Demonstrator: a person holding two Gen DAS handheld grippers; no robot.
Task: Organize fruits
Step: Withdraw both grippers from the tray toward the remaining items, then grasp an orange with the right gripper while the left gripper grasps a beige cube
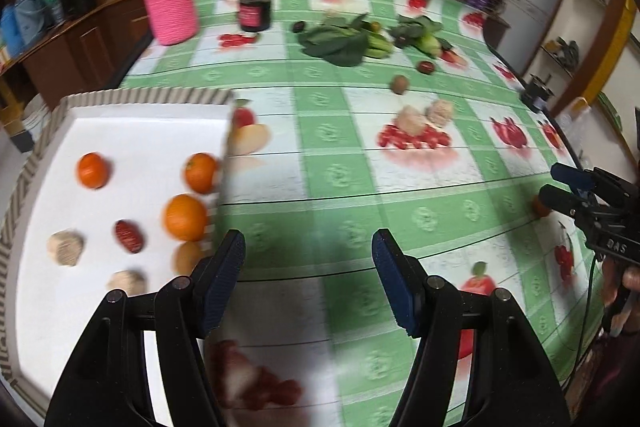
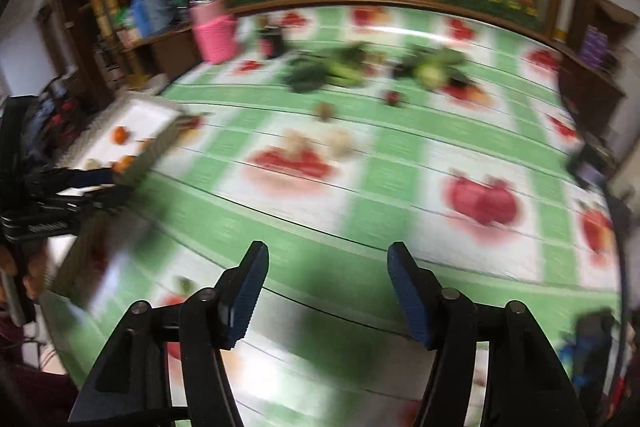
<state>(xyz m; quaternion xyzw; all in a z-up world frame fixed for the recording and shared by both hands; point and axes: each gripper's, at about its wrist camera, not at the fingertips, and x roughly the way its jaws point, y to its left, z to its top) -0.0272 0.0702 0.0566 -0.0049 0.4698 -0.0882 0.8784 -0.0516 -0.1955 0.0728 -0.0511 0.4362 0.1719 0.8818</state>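
A white tray with a striped rim (image 1: 148, 97) sits at the table's left. It holds three oranges (image 1: 186, 217), a red date (image 1: 129, 236) and two beige lumpy fruits (image 1: 66, 247). My left gripper (image 1: 308, 247) is open and empty, just right of the tray's near corner. Loose on the cloth lie two beige fruits (image 1: 412, 121), a brown kiwi (image 1: 399, 84) and a dark red fruit (image 1: 426, 67). My right gripper (image 2: 328, 259) is open and empty above the cloth; it also shows in the left wrist view (image 1: 560, 187), next to a small orange fruit (image 1: 541, 207). The right wrist view is blurred.
A pink knit-sleeved jar (image 1: 170, 1), a dark jar (image 1: 255, 11) and leafy greens (image 1: 340, 41) stand at the back of the green checked tablecloth (image 1: 340, 171). Wooden cabinets and shelves surround the table. A black object (image 1: 536, 91) sits at the right edge.
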